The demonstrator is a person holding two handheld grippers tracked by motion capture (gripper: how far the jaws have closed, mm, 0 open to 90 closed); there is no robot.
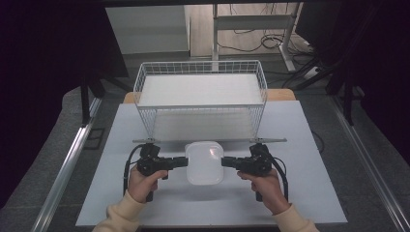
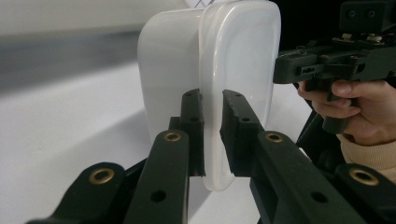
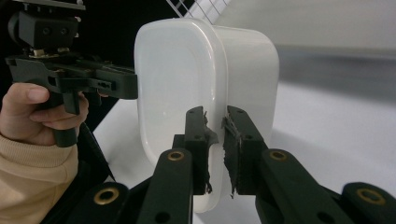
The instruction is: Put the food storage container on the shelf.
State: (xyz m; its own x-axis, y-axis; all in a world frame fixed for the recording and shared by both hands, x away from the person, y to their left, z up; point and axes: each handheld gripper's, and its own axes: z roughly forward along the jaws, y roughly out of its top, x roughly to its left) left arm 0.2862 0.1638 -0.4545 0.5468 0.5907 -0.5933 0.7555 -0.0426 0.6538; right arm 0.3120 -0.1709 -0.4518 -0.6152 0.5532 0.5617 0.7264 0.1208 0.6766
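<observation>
1. Now the white plastic box [image 1: 204, 163] is sitting between the two grippers, in front of the wire basket [image 1: 200, 99], over the white surface [image 1: 309, 193].

2. The left gripper [image 1: 185, 162] is pinching the box's rim on one side. In the left gripper view its fingers [image 2: 192, 125] are pressing on the thin lip from both faces, so they are clenched on the box.

3. The right gripper [image 1: 224, 162] is doing the same on the other side. In the right gripper view its fingers [image 3: 243, 140] are squeezing the lip too, and their pads are looking a bit torn.

4. I am guessing the box is light. It is looking like thin, milky plastic, and nothing is showing inside it.

5. The plastic is looking smooth and shiny, so it is likely slippery. The lip is thin, so it may bend a little if the fingers are pulling apart or twisting.

6. The lip is a good place to hold, because the fingers are too narrow to go around the whole box. Holding it on two opposite sides is keeping it level.

7. Both hands are needing to move together. If one side is going faster, the lip could slide out from between the fingers.

8. It is probably not breaking if it drops, but it could bounce away.
</observation>
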